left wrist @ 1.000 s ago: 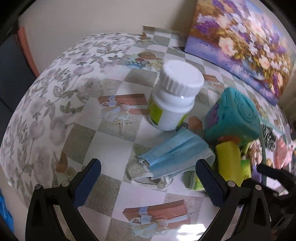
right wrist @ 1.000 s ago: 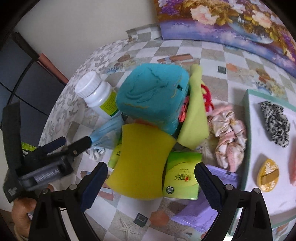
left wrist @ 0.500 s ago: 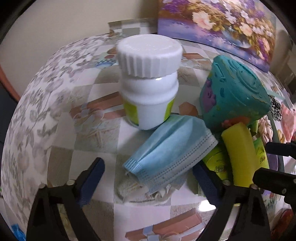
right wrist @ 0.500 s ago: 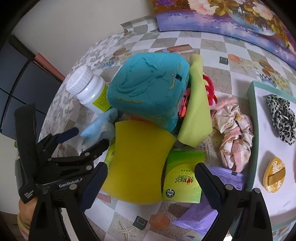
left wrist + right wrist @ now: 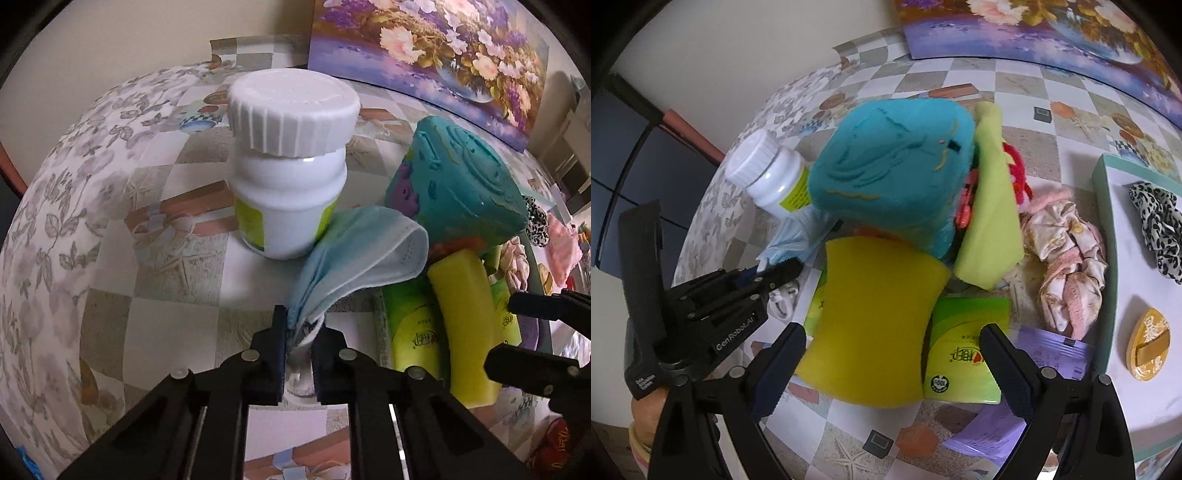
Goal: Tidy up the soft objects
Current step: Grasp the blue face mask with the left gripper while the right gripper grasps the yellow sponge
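- Clearly, the pale blue pleated face mask (image 5: 364,254) lay on the checked tablecloth (image 5: 166,302), leaning on the white plastic pill bottle (image 5: 290,166) and touching the teal plush cube (image 5: 458,177).
- Pulling it away could have tipped that bottle, or snagged an ear loop.
- Your left gripper (image 5: 299,332) was nearly closed, pinching the mask's corner.
- Your right gripper (image 5: 892,363) gaped wide, empty, over the yellow sponge (image 5: 879,317).

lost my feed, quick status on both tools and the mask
Left tool shut on blue face mask. Right tool open over yellow sponge. White pill bottle touching the mask.
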The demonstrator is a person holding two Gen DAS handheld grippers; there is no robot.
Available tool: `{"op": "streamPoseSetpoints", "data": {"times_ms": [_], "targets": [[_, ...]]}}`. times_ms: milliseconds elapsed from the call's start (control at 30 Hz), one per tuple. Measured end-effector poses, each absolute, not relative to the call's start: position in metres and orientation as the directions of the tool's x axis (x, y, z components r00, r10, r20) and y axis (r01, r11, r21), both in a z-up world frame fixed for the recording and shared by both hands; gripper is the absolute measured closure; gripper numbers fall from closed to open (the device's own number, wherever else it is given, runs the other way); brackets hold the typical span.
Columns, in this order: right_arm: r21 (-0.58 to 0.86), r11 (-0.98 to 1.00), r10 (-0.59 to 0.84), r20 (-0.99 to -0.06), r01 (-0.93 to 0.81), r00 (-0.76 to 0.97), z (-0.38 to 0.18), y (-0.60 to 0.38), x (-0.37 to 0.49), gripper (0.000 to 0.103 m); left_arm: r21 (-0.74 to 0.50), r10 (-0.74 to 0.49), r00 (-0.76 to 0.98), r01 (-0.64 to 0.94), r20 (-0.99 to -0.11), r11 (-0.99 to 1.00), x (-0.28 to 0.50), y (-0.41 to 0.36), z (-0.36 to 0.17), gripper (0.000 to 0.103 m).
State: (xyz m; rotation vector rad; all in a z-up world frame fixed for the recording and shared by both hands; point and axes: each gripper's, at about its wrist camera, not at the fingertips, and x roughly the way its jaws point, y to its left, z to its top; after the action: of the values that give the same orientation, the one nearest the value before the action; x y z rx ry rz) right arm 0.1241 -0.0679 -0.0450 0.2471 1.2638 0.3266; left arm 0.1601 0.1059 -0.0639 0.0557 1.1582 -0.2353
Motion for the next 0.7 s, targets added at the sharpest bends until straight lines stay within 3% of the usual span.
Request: {"op": "streamPoseSetpoints", "data": {"times_ms": [700], "targets": [[0.216,0.949,0.279,-0.914,-0.229,0.294,-0.050,-0.028,0.118,0.007,-0.139,-0.125,0.440,0.000,-0.889,0.990,0.110,0.146,-0.047,0.094]]}}
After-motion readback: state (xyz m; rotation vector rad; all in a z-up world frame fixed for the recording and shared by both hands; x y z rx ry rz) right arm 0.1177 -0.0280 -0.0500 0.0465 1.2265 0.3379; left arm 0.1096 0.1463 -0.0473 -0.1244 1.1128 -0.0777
